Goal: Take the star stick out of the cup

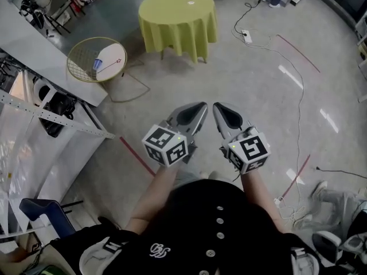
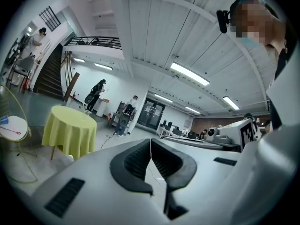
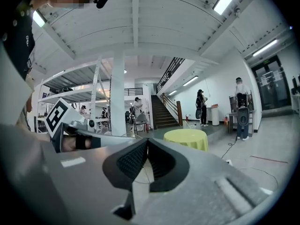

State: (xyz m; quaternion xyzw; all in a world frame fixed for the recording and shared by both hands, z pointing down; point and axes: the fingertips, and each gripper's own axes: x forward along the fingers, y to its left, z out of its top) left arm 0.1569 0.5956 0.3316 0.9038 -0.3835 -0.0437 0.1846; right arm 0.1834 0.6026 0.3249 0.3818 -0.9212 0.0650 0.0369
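**Asker:** How much room have you got?

**Me:** Plenty in the middle. The bare floor (image 1: 258,96) runs open from my feet towards the top of the frame. The left edge is crowded: a long grey ledge (image 1: 40,47) slants down from the upper left, with metal framing under it. At top centre stands a round table (image 1: 178,16) under a yellow-green cloth. A corded power strip (image 1: 246,36) lies just right of it. A red tape line (image 1: 135,153) runs on the floor just left of my arm.

**Asker:** And your tools?

**Me:** My left gripper (image 1: 199,109) and right gripper (image 1: 219,109) sit side by side at centre frame, tips close together, pointing up the frame. Each one's own view shows its jaws pressed together with nothing between them.

**Asker:** Where's the thing you're after?

**Me:** Well apart from both grippers, in the upper left. There's a wire side table (image 1: 79,67) with a white round top, close to the ledge and left of the round table. On that top is a small blue cup (image 1: 97,64). The star stick (image 1: 117,61) reaches from the cup towards the right, a thin rod ending in a small pale star near the top's right rim.

**Asker:** Is the cup upright?

**Me:** It's too small for me to tell; it may be tipped on its side.
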